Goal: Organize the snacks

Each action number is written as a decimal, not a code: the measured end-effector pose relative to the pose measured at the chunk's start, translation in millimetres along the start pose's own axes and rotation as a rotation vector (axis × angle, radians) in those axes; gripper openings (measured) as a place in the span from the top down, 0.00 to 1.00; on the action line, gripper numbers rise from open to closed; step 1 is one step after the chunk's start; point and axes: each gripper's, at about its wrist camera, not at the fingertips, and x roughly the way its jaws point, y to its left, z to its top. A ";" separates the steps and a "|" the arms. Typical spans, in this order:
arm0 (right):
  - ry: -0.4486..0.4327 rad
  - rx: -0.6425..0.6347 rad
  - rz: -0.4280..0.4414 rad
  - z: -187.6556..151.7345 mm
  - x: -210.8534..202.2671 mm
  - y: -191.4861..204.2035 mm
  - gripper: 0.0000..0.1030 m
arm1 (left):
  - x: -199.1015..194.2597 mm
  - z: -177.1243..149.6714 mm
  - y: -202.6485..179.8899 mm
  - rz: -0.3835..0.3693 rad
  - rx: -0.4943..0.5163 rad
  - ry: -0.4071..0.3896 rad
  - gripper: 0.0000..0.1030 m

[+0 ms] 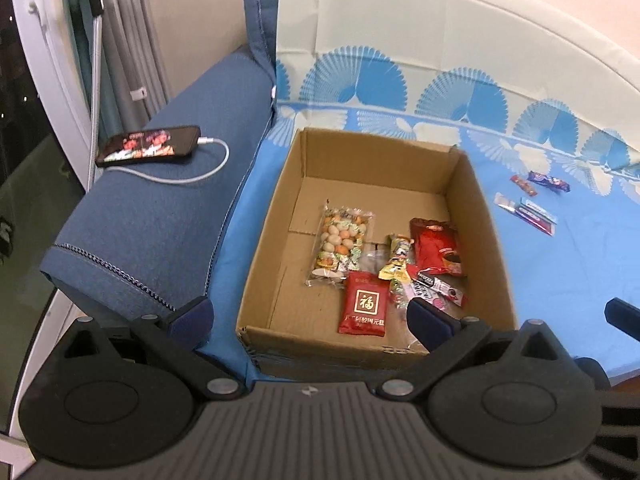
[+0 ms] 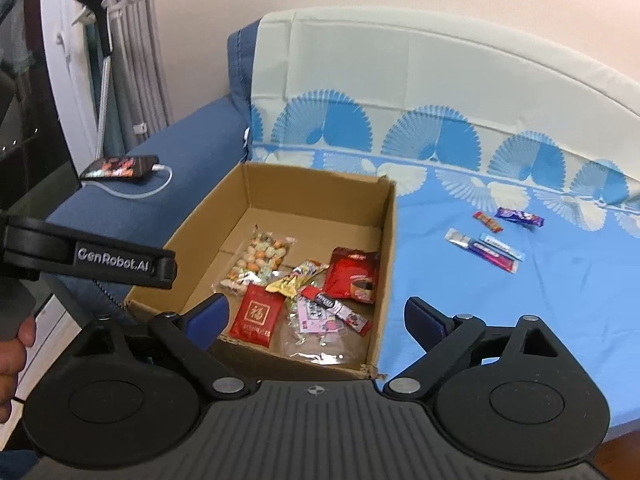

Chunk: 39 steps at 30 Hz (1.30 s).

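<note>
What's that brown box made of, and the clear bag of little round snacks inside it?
The box looks like corrugated cardboard: matte brown, with creased flap seams on its floor and a frayed, torn corner. The bag of round snacks seems to be thin glossy plastic film: you see the pieces through it, and it catches glare. I can't tell more.

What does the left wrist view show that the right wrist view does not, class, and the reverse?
Only the left wrist view shows the left gripper from behind, fingers spread and empty.

Only the right wrist view shows a hand at the edge and the right gripper, open and empty.

Both show the cardboard box holding snacks, the loose snack bars on the blue sheet, and the phone on the armrest.
</note>
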 end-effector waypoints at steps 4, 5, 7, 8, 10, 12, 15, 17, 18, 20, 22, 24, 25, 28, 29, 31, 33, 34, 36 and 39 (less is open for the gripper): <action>-0.020 0.014 -0.002 -3.1 -11.0 -2.3 0.07 | -11.6 -3.4 -1.9 0.003 0.012 -0.022 0.00; -0.023 0.015 -0.001 -3.3 -12.4 -2.3 0.07 | -13.6 -3.9 -1.7 0.004 0.012 -0.025 0.00; -0.032 0.012 0.001 -3.7 -16.2 -1.1 0.07 | -17.1 -4.4 -1.4 0.006 0.009 -0.033 0.00; -0.037 0.010 0.002 -3.8 -18.1 -0.7 0.07 | -18.8 -4.6 -0.8 0.008 0.007 -0.037 0.00; -0.046 0.009 0.004 -4.6 -21.5 0.2 0.07 | -21.6 -4.8 -0.4 0.010 0.006 -0.043 0.00; -0.050 0.008 0.005 -4.8 -23.1 0.3 0.07 | -24.3 -5.2 -0.7 0.016 0.008 -0.052 0.00; -0.053 0.009 0.007 -5.0 -24.6 -0.7 0.07 | -26.7 -5.4 -1.7 0.015 0.014 -0.057 0.00; -0.054 0.011 0.007 -5.0 -25.0 -0.7 0.07 | -28.3 -6.2 -1.3 0.013 0.013 -0.057 0.00; -0.054 0.010 0.007 -5.1 -24.9 -0.7 0.07 | -28.5 -6.2 -1.7 0.013 0.014 -0.057 0.00; -0.054 0.012 0.007 -5.3 -24.8 -0.4 0.07 | -28.1 -6.1 -1.4 0.015 0.015 -0.058 0.00; -0.053 0.015 0.008 -5.5 -24.7 -0.5 0.06 | -27.7 -6.2 -1.3 0.012 0.014 -0.054 0.00; -0.051 0.018 0.008 -5.2 -24.0 -0.1 0.06 | -26.6 -6.2 -1.2 0.013 0.015 -0.050 0.00; -0.049 0.020 0.009 -4.9 -23.7 -0.5 0.06 | -26.3 -6.2 -1.3 0.014 0.016 -0.049 0.00; -0.047 0.024 0.010 -4.7 -22.5 -0.6 0.06 | -24.8 -5.8 -1.1 0.015 0.018 -0.046 0.00; -0.045 0.025 0.011 -4.7 -21.9 -0.9 0.06 | -24.2 -5.8 -1.6 0.015 0.020 -0.046 0.00; -0.041 0.028 0.013 -5.2 -20.8 -2.0 0.06 | -22.9 -5.8 -2.7 0.017 0.025 -0.044 0.00; -0.036 0.031 0.014 -5.4 -19.5 -2.6 0.05 | -21.8 -6.1 -3.3 0.017 0.030 -0.040 0.00; -0.034 0.033 0.015 -5.6 -18.7 -2.9 0.05 | -21.0 -6.1 -3.4 0.015 0.031 -0.037 0.00; -0.032 0.036 0.015 -6.8 -17.8 -3.6 0.04 | -19.3 -6.3 -4.0 0.014 0.034 -0.032 0.00; -0.028 0.043 0.015 -8.0 -16.0 -5.1 0.04 | -17.4 -6.0 -5.0 0.013 0.040 -0.026 0.00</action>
